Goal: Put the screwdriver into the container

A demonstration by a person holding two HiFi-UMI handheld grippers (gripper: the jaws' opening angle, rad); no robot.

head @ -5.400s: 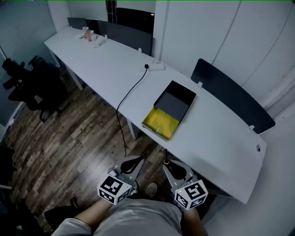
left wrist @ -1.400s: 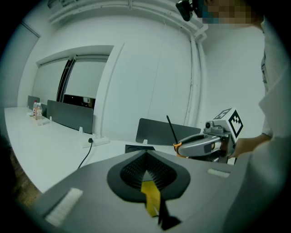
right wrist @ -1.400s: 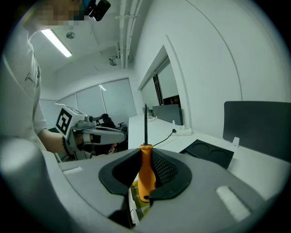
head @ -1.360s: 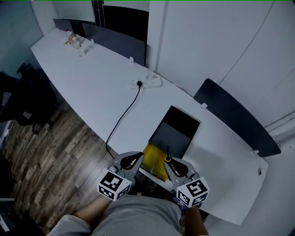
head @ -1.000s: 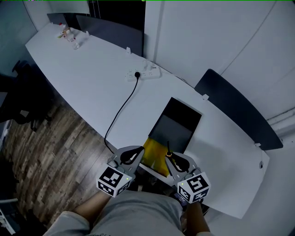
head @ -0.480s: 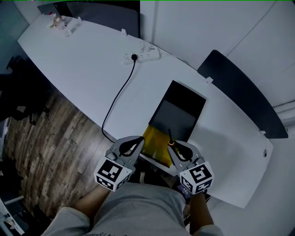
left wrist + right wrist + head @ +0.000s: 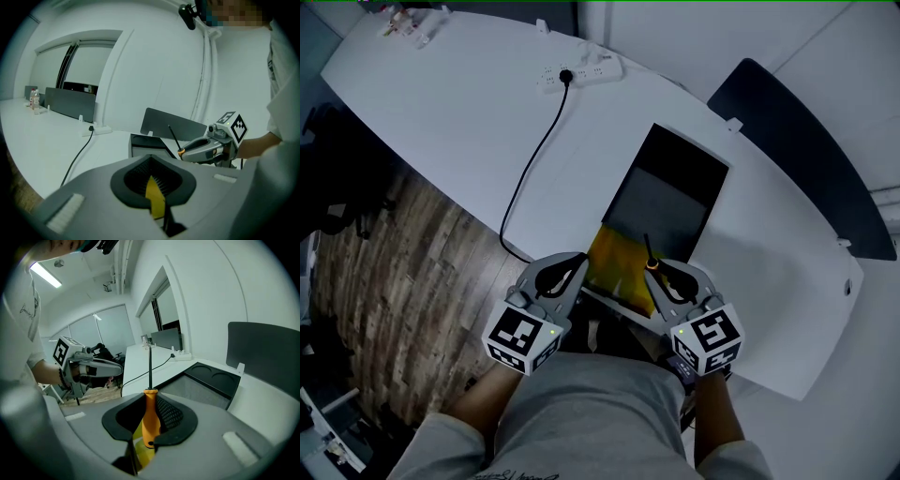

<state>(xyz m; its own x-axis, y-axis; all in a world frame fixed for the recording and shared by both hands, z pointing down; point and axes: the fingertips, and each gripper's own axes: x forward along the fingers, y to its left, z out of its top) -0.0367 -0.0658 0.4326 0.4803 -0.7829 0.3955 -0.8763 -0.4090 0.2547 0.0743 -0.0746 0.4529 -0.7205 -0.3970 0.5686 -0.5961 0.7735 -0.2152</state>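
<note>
The container [image 7: 667,202] is a long black tray on the white table [image 7: 459,103], with a yellow section [image 7: 619,262] at its near end. My right gripper [image 7: 667,277] is shut on the orange handle of the screwdriver [image 7: 649,255], whose thin black shaft points forward over the tray's near end. In the right gripper view the screwdriver [image 7: 149,418] stands upright between the jaws of the right gripper [image 7: 149,401], with the container [image 7: 213,380] beyond. My left gripper [image 7: 561,276] hovers beside the yellow end, shut and holding nothing. From the left gripper [image 7: 152,161], the screwdriver [image 7: 174,138] shows at right.
A white power strip [image 7: 581,67] lies at the table's far side, and its black cable [image 7: 530,159] runs to the near edge. A dark partition panel [image 7: 797,141] stands behind the tray. Small bottles [image 7: 403,19] sit far left. Wooden floor [image 7: 403,253] lies at left.
Both grippers have come forward to the table, from short of the tray to its yellow near end. The screwdriver has stayed in the right gripper throughout.
</note>
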